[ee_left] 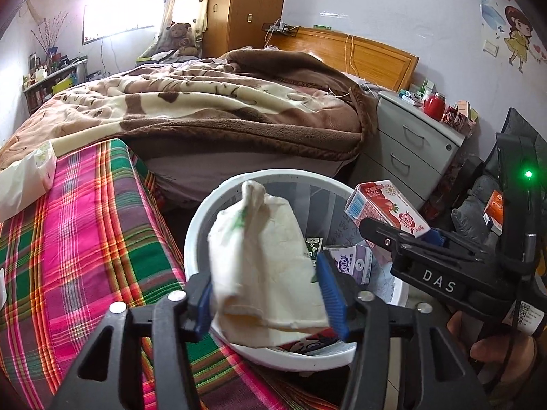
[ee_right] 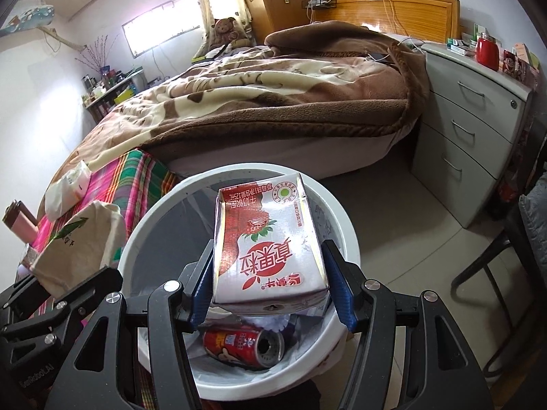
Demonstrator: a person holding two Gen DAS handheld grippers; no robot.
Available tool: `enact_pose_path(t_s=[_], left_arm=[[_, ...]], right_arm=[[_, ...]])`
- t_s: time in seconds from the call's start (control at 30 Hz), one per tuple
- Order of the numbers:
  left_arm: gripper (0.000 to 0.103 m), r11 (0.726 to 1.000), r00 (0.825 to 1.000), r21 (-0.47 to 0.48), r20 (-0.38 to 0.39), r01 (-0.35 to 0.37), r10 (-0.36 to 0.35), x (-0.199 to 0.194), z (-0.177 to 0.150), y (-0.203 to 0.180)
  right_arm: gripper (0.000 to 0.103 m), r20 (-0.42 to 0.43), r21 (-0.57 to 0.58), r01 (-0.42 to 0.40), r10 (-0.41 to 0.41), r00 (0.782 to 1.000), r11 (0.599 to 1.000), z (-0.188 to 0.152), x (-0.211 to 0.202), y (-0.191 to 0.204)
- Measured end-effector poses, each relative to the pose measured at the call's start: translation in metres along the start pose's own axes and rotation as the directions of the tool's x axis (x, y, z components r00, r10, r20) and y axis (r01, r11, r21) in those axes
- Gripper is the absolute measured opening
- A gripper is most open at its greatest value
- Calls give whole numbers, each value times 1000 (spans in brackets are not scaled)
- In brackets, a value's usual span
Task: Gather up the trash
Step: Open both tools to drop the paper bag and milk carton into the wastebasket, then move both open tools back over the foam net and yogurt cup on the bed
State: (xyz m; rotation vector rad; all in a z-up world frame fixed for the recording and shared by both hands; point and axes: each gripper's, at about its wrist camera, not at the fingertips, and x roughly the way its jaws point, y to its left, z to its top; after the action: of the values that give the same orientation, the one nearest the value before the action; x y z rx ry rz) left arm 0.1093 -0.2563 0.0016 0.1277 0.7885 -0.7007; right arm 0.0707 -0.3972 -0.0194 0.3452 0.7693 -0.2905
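My left gripper (ee_left: 268,295) is shut on a crumpled cream tissue pack (ee_left: 263,259) and holds it above the white trash bin (ee_left: 205,212). My right gripper (ee_right: 270,287) is shut on a red-and-white strawberry milk carton (ee_right: 266,239) and holds it over the same bin (ee_right: 143,239). The carton also shows in the left wrist view (ee_left: 386,208), at the bin's right rim. The tissue pack shows at the left in the right wrist view (ee_right: 78,242). A red can (ee_right: 242,345) and small cartons (ee_left: 352,261) lie inside the bin.
A plaid-covered surface (ee_left: 85,246) lies left of the bin, with a white plastic bag (ee_left: 24,177) on it. A bed with a brown blanket (ee_left: 205,109) is behind. A grey drawer cabinet (ee_right: 471,112) stands at right, and a dark chair (ee_right: 506,256) beside it.
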Motion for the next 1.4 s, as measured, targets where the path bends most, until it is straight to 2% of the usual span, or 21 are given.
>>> enact_pose_path(t_s=[0.07,0.2,0.27,0.7,1.4], left_arm=[[68,1000,1000,-12,3,2,-2,0,0,1],[73,1000,1000,-22,6,14,-14,-2,0,4],[73,999,1000,-27,6,20,-20,-3,-1,6],[74,997,999,-74,50,-8,12,-32,-7,33],[74,977,980,-162,125,-135,156,-89,-34,109]], right_arm=[[61,-12,-12,-5,5,1000,1000,0,1,1],[64,-6,-24,10,-10,1000,1000,-1,0,2],[71,-4,-21,4,-4,1000,1000,-1,-1,2],[71,29,-40,-21,23,999,999,0,-11,20],[71,65,-138,-155,165,984,978,-12,-20,93]])
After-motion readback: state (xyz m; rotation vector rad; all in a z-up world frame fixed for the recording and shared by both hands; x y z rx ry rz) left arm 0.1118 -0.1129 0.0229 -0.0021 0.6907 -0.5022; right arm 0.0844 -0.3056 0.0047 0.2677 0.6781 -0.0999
